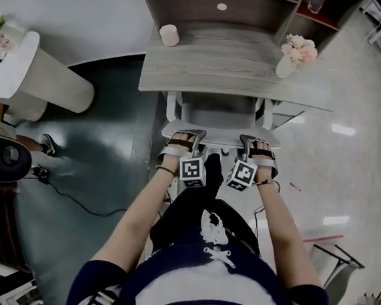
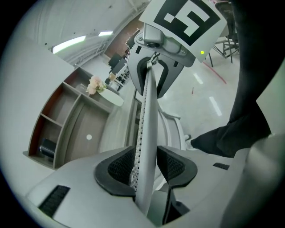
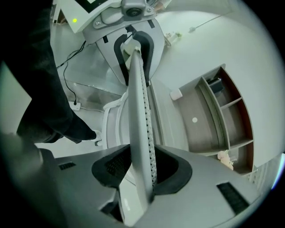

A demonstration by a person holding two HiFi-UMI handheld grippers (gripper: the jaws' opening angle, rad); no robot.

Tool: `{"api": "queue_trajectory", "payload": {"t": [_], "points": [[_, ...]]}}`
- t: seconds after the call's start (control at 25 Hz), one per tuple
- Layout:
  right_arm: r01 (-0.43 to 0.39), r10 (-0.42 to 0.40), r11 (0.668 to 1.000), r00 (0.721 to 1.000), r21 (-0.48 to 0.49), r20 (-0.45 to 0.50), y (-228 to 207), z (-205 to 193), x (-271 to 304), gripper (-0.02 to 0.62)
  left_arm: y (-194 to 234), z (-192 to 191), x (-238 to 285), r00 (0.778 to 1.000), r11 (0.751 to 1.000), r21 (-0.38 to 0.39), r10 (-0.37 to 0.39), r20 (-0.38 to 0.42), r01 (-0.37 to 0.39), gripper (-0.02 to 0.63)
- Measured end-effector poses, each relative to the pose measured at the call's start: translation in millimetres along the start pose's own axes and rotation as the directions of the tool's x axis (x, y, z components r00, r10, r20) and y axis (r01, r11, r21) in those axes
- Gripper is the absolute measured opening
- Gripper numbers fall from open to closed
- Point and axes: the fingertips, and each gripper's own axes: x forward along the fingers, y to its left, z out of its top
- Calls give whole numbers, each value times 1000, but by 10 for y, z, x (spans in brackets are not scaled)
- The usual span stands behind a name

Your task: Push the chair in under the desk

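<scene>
White perforated chair backrest [image 1: 219, 132], edge parallel to grey wooden desk [image 1: 184, 74] front, stands unclamped between parted jaws of left gripper [image 1: 187, 137] and right gripper [image 1: 251, 143].

Head cam: steeply down onto desk [image 1: 211, 73]. My gripper cams: close along chair back [image 2: 147, 133]; all prob. share shelves [image 1: 191, 8].

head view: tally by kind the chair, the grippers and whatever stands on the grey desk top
chair: 1
grippers: 2 (left gripper, right gripper)
flower vase: 1
pale cylinder: 1
total: 5
</scene>
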Motion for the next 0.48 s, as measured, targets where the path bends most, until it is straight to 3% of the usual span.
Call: {"api": "queue_trajectory", "payload": {"t": [0.24,0.48], "points": [[18,-22,997,998,69,55,-40,165,-269,129,32,132,-211,998,996,-84,27,50,-22,163],[20,-55,977,986,210,160,-134,347,-574,125,142,215,-461,992,978,-197,83,93,-64,161]]}}
